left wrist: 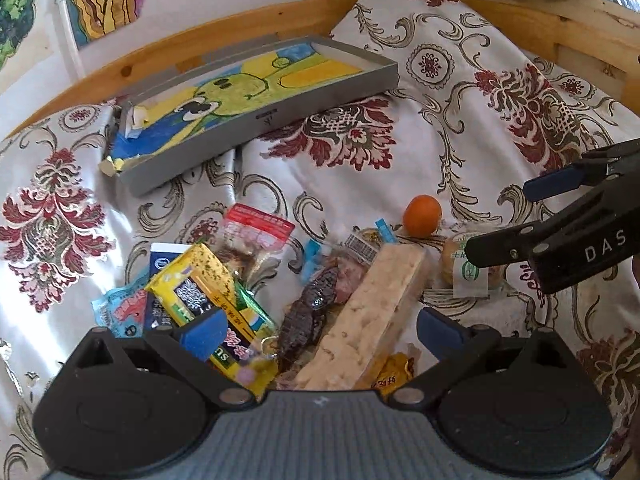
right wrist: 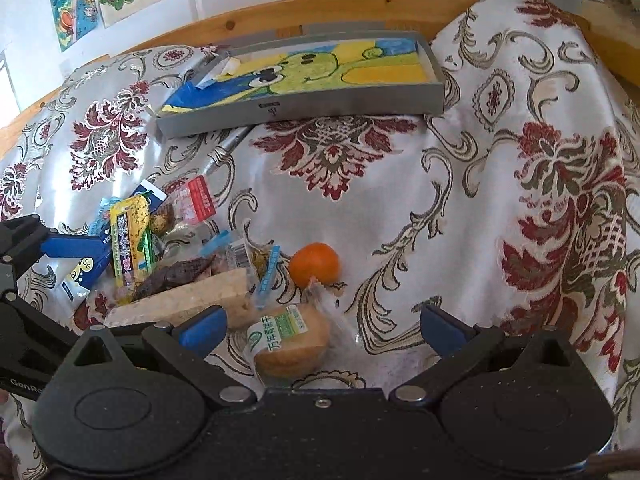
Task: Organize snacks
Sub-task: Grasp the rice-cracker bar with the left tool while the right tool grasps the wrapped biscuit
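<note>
Snacks: loose pile on the floral cloth (right wrist: 400, 184), none yet in the grey tray (right wrist: 360, 100), which sits beyond the pile by the wooden rail and holds only a drawing.
Left gripper (left wrist: 320, 330): jaws wide, holding nothing, hanging directly over the pile; yellow packet (left wrist: 212, 292) under its left pad, pale rice-crisp bar (left wrist: 372, 316) in the gap.
Bar axis: runs roughly along the left gripper's line of sight, tilted slightly right, so the jaws would close across its width.
Right gripper (right wrist: 322, 330): jaws wide, holding nothing; wrapped round bun (right wrist: 292, 340) lies just ahead, left of centre, between the pads.
Orange fruit (right wrist: 314, 263): just past the bun, clear of both grippers.
Nearer arm: judged left for bar and packets, right for bun and fruit.
Tray bearing: ahead and slightly left of both.
</note>
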The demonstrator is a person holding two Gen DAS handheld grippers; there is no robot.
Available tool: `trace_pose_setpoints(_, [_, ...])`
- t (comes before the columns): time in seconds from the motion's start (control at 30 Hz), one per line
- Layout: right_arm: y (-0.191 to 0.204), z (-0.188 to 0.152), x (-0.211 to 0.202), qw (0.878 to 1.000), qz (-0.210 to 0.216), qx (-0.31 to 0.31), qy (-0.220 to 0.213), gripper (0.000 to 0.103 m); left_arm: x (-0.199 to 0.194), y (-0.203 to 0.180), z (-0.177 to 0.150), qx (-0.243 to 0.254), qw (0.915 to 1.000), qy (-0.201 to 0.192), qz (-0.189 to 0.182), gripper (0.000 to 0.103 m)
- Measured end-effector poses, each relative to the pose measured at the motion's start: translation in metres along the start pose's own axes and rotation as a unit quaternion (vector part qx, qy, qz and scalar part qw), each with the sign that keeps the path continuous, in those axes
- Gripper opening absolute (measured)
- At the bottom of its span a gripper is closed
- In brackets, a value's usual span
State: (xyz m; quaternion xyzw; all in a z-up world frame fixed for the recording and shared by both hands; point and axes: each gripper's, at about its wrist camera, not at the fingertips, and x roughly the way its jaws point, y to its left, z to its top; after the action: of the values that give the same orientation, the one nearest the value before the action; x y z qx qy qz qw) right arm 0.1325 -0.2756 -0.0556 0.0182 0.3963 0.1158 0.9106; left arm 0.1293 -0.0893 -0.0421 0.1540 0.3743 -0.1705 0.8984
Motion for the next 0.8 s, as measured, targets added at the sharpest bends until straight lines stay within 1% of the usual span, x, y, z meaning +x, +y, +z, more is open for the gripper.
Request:
trace_pose_setpoints(0.17, [0.003, -0.001, 0.002, 1.000, 0.004, -0.006, 0.004, 0.102, 0.003, 0.003, -0.002, -0.003, 0.9998, 0.002, -0.021, 0.102])
trace_pose_setpoints(0.3, [0.005, -0.001, 0.004, 1.000, 0.022, -0.013, 0.007, 0.102, 0.006, 0.002, -0.003, 0.013, 0.9993, 0.006, -0.035, 0.102])
trace_pose_setpoints(0.33, [0.006, -0.001, 0.004, 1.000, 0.025, -0.016, 0.008, 0.101, 0.006, 0.002, -0.003, 0.017, 0.9991, 0.007, -0.038, 0.102])
trace_pose_setpoints(0.4, [0.008, -0.001, 0.005, 0.999, 0.034, -0.020, 0.010, 0.096, 0.007, 0.003, -0.002, 0.018, 0.9987, 0.008, -0.047, 0.102])
trace_pose_setpoints(0.6, [0.009, -0.002, 0.006, 0.998, 0.051, -0.018, 0.013, 0.087, 0.008, 0.012, 0.001, 0.004, 0.9964, 0.005, -0.084, 0.093])
trace_pose_setpoints(0.67, [0.009, -0.002, 0.007, 0.998, 0.052, -0.018, 0.016, 0.085, 0.009, 0.013, 0.001, 0.005, 0.9959, 0.005, -0.090, 0.092])
trace_pose_setpoints(0.8, [0.009, -0.003, 0.011, 0.998, 0.047, -0.021, 0.025, 0.084, 0.015, 0.013, 0.002, 0.001, 0.9947, 0.015, -0.102, 0.081])
